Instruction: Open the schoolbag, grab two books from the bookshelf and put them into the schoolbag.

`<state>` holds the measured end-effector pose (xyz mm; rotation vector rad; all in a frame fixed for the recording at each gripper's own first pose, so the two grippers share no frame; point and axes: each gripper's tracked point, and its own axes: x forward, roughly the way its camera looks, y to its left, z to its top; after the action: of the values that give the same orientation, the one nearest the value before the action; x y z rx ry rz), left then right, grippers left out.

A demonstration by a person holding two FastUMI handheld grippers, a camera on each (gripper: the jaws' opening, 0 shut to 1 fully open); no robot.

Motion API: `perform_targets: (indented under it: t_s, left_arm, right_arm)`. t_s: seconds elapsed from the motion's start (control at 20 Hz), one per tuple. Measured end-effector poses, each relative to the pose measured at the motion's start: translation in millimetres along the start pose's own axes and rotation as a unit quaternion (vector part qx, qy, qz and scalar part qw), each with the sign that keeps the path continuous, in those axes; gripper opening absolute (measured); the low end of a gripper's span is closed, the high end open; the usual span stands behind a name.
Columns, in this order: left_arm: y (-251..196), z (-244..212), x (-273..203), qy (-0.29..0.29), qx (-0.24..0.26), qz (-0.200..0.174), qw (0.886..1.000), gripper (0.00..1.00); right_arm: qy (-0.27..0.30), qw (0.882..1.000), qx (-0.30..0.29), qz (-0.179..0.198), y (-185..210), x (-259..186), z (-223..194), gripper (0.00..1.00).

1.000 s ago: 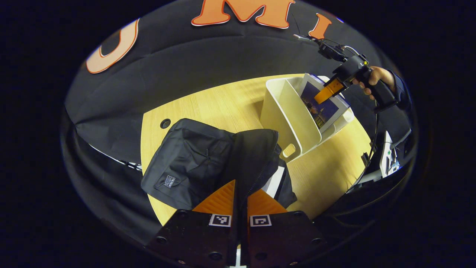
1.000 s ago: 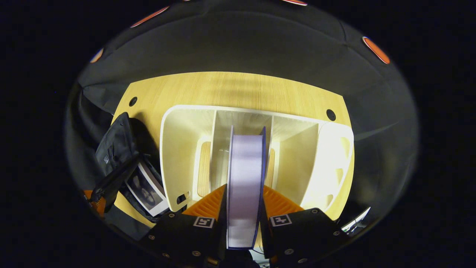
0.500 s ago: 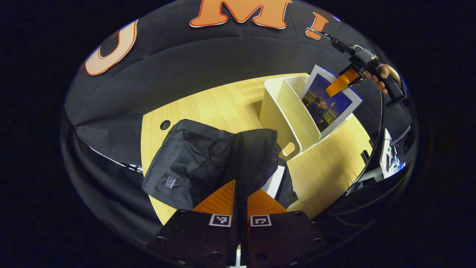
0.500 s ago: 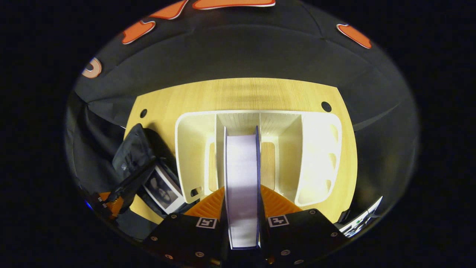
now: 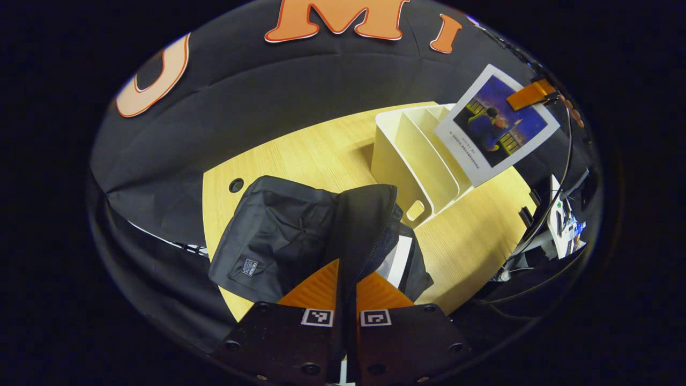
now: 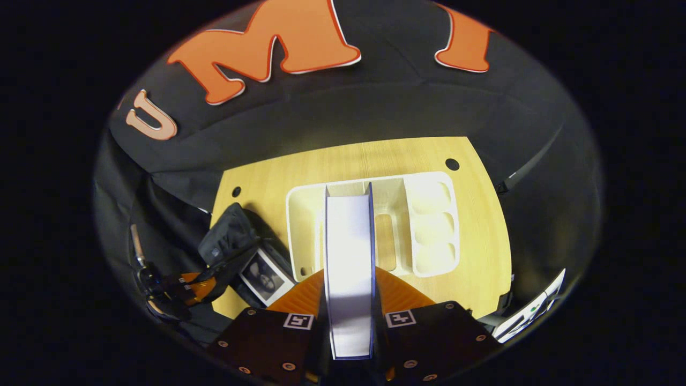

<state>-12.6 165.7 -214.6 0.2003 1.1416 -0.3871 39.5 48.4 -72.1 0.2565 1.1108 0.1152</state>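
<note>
The worktop (image 6: 343, 161) carries the shelf (image 6: 434, 225) ahead of the right jaws and the bag (image 5: 278, 230) to the left of them, at the worktop's near left corner. In the left gripper view the bag lies straight ahead of the left jaws, slumped, its front panel facing away to the left and its zipped rim raised.

The left gripper (image 5: 347, 287) has its jaws clenched on that raised rim, holding the mouth open toward the right. A first book (image 6: 262, 276) already sits in the opening, its pale edge showing just right of the held flap.

The right gripper (image 6: 349, 287) grasps the second book (image 6: 348, 241) by its top edge, jaws clamped on both covers. From the left gripper view this book (image 5: 496, 126) hangs above the shelf, clear of the dividers, tilted, cover facing the left jaws. In the right gripper view its long axis runs straight out from the jaws, page block toward the camera.

The coming move, as I judge it, is a sideways carry: the bag's mouth lies down and to the left of the right jaws, well apart from the book. The air between looks open. The mouth is narrow and partly taken by the first book, so the second should enter edge-first, parallel to the first and beside the held flap.
</note>
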Motion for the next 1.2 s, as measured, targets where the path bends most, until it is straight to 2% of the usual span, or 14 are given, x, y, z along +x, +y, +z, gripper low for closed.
perform_targets:
  t_s: [0.25, 0.55, 0.8, 1.2]
  left_arm:
    - [6.0, 7.0, -5.9, -0.005, 0.016, -0.001, 1.000, 0.04]
    - [12.2, 14.0, -14.4, -0.011, 0.033, -0.013, 0.999, 0.04]
    - [13.4, 20.0, -21.1, -0.022, 0.033, -0.025, 0.999, 0.04]
    - [3.9, 24.5, -28.5, -0.039, 0.023, -0.031, 0.998, 0.04]
  right_arm:
    - [-0.024, 0.997, 0.038, 0.064, 18.9, -30.6, -31.8, 0.34]
    - [-0.031, 0.985, 0.093, 0.143, 56.9, -34.9, -75.7, 0.33]
    - [-0.026, 0.970, 0.133, 0.202, 99.9, -12.4, -116.6, 0.33]
    - [-0.023, 0.947, 0.209, 0.242, 147.0, 54.9, -156.2, 0.32]
